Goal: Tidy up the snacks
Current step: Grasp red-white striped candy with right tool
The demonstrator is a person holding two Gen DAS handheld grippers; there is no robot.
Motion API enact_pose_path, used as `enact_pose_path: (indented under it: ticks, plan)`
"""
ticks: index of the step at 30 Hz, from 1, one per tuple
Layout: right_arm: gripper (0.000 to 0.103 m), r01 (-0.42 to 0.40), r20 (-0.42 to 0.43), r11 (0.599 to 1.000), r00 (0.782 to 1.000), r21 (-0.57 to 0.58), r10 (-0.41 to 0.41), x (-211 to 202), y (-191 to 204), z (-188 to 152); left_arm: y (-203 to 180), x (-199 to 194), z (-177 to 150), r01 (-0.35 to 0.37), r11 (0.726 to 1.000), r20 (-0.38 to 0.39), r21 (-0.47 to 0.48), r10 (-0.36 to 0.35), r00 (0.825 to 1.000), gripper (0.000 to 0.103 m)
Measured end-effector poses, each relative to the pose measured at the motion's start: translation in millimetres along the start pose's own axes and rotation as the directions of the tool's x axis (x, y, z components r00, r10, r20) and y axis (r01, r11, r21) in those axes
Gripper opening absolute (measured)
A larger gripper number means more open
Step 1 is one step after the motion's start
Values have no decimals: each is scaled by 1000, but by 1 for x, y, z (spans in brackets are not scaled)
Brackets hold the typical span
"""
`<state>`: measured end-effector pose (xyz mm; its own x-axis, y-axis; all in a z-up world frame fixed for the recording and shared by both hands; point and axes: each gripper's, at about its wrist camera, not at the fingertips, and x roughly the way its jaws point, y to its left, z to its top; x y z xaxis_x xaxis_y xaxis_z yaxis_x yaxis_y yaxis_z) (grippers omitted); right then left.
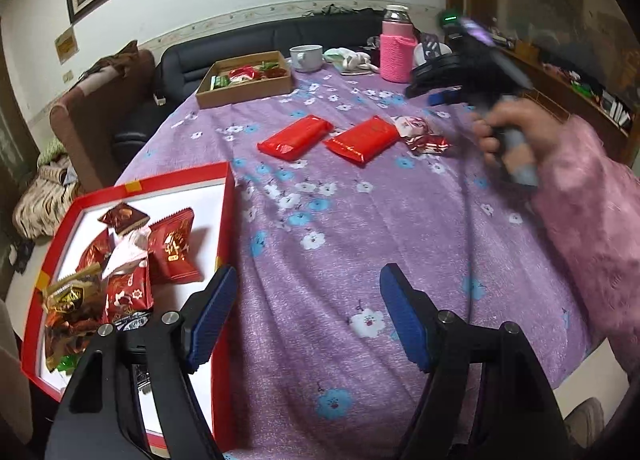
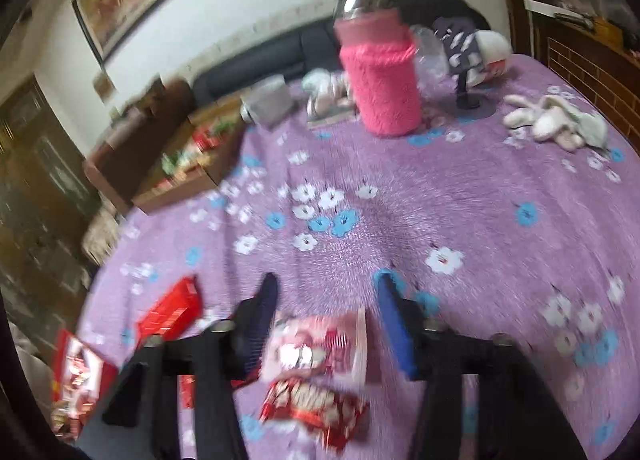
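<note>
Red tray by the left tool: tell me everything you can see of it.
The red tray is a shallow, open, cardboard-looking box with red walls and a white floor, with yellow tape patches on its rim. It lies flat at the table's near-left edge, partly on the purple floral cloth. Wrapped snacks in red, gold and brown are piled at its left end. The open left tool hangs over its near corner.

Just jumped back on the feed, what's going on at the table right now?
Snack sorting is underway. The right claw hangs open above a pink-and-white packet and a red-and-white one on the purple cloth. The left claw is open and empty beside the red box of sorted snacks. Two red packs lie loose mid-table.
</note>
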<state>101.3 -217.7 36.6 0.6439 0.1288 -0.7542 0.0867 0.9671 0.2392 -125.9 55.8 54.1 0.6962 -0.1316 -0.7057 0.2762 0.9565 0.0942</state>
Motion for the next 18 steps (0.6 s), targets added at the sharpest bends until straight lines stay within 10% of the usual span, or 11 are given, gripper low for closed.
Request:
enact_pose_path:
  ticks: [8,13,18]
  plan:
    - [25,-57,-155,998,986,-26,52,3,11,-44,7,3,3,0,1000,-6,-20,0,1000,74]
    - [24,-449,-326,870,807,204,493,-38,9,-106,14,5,-2,23,998,-9,-51,-23,1000,74]
    - [35,-370,-186,924,905,102,383,-88,-7,-124,16,2,-6,35,998,-11,-59,-36,999,74]
